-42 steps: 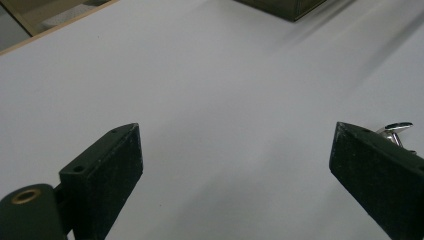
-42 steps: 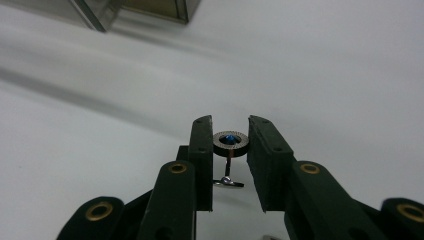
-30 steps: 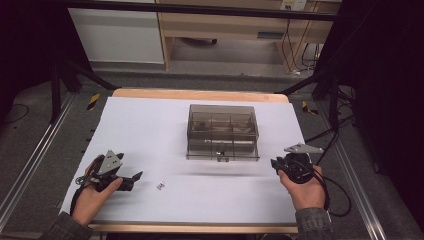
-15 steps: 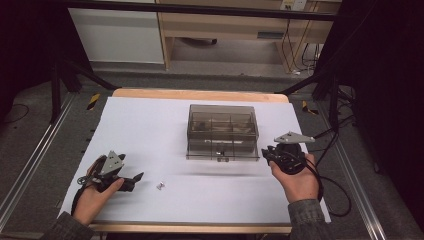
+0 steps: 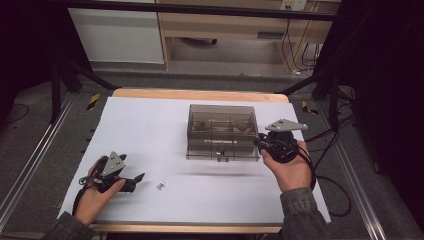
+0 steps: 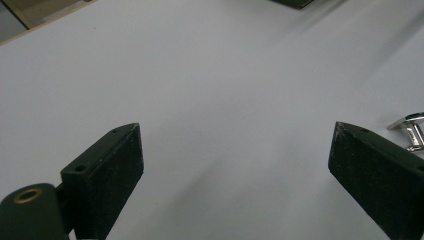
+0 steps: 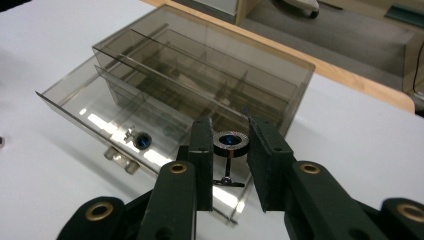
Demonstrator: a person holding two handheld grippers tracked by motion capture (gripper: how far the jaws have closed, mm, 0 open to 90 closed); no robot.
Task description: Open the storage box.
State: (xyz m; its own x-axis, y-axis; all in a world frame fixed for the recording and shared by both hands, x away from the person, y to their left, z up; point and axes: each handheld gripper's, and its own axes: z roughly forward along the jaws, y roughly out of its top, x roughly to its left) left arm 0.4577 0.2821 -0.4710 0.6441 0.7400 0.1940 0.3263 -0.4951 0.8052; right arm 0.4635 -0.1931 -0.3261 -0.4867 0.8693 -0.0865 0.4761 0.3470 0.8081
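1. The right tongs (image 7: 227, 150) grip a cufflink (image 7: 229, 142), a round metal head with a blue stone, above the open drawer (image 7: 95, 117) of the smoky plastic box (image 5: 222, 131).
2. A second cufflink (image 7: 139, 139) lies in the drawer.
3. The left tongs (image 6: 235, 165) stand open over the white worktop (image 5: 150, 130), beside a shiny metal cufflink (image 6: 411, 131).

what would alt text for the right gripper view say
The right claw holds a round blue-faced cufflink between its two black jaws, just above the open drawer of a smoky clear plastic organizer box. A second blue cufflink lies in that drawer, and the box stands on a white table.
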